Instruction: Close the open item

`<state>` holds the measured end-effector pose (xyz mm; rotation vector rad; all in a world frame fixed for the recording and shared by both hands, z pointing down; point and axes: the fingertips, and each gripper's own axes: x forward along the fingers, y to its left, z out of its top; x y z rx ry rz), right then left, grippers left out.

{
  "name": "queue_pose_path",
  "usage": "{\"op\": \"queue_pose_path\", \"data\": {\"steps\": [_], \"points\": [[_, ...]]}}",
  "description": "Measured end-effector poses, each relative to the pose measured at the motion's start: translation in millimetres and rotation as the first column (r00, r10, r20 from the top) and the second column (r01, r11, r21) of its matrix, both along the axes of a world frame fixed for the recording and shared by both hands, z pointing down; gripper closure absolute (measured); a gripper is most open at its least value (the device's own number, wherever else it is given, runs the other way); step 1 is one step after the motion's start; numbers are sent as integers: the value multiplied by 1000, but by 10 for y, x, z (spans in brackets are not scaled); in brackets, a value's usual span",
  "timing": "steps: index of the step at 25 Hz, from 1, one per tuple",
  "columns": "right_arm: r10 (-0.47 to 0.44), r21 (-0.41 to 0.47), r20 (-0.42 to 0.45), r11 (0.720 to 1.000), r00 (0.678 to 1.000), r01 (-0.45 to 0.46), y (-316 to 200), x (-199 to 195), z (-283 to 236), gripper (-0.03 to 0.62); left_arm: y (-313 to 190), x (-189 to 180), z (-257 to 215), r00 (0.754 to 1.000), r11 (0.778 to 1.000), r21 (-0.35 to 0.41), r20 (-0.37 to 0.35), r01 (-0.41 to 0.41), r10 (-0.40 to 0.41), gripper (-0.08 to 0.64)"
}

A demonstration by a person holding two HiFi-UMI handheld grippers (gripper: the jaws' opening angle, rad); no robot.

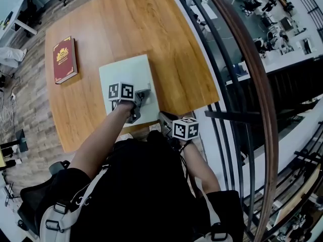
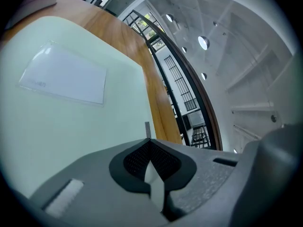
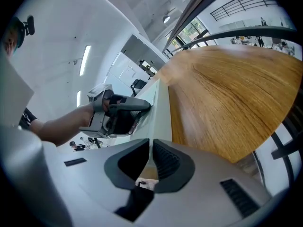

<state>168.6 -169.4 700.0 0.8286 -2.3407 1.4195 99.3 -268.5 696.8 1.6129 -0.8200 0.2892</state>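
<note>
A pale green folder (image 1: 126,72) lies flat on the wooden table (image 1: 151,29), and a clear label pocket (image 2: 64,77) shows on its cover (image 2: 71,126). My left gripper (image 1: 139,104) is over the folder's near right part with its jaws shut (image 2: 150,151); only a pale sliver of the cover shows between the pads. My right gripper (image 1: 165,119) is at the folder's near right corner by the table's front edge. In the right gripper view the folder's edge (image 3: 161,103) runs down into the narrow gap of its jaws (image 3: 150,148), which are shut on it. The left gripper (image 3: 142,106) shows just beyond.
A red book (image 1: 65,59) lies near the table's left edge. A dark curved railing (image 1: 237,84) runs past the table's right side, with a drop to a lower floor beyond it. A small grey tab (image 2: 147,129) stands at the folder's right edge.
</note>
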Motion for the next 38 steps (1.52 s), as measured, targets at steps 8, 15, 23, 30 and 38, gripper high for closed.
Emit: {"op": "queue_pose_path", "data": {"steps": [8, 15, 23, 30, 38], "points": [[-21, 32, -47, 999, 999, 23, -21, -8, -19, 563, -141, 7, -15, 1000, 1000, 14, 28, 2, -2, 565], [-32, 22, -71, 999, 997, 34, -19, -7, 12, 557, -150, 14, -87, 999, 999, 31, -27, 32, -31, 563], [-65, 37, -193, 997, 979, 73, -40, -11, -13, 557, -23, -99, -639, 982, 982, 175, -186, 69, -36, 512], [131, 282, -240, 958, 962, -60, -479, 32, -609, 560, 56, -716, -1193, 996, 871, 485, -50, 84, -68, 511], [192, 655, -68, 749, 979, -101, -885, -829, -2033, 588, 150, -1619, -1965, 961, 664, 735, 67, 136, -270, 558]]}}
